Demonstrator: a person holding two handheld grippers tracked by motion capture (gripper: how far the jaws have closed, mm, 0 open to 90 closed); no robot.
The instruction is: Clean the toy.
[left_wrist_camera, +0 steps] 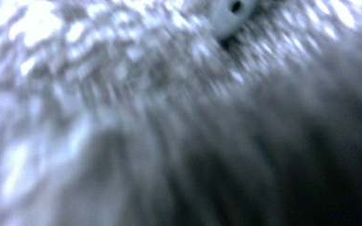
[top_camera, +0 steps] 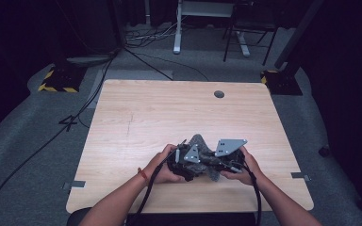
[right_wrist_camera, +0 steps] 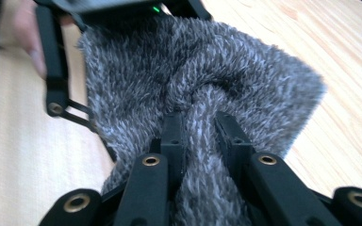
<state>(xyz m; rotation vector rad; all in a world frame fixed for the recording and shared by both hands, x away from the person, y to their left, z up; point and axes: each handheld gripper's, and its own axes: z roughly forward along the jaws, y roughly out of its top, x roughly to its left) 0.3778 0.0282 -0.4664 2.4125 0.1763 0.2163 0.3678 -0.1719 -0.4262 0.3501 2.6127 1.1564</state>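
A fuzzy grey knit cloth (top_camera: 199, 141) is bunched between both grippers near the table's front edge. In the right gripper view, my right gripper (right_wrist_camera: 202, 120) is shut on a raised fold of the cloth (right_wrist_camera: 245, 75), with its black jaws pinching it from both sides. My left gripper (top_camera: 187, 163) is close against the cloth's other side, and its black linkage (right_wrist_camera: 52, 70) reaches into the knit. The left gripper view is a blur of grey knit (left_wrist_camera: 122, 117) pressed up to the camera, hiding its jaws. My right gripper (top_camera: 218, 165) sits just right of the left one.
The wooden table (top_camera: 169, 108) has a round cable hole (top_camera: 219, 94) at the back right. Both forearms come in from the bottom edge. Cables and desk legs (top_camera: 177, 33) stand on the grey floor beyond.
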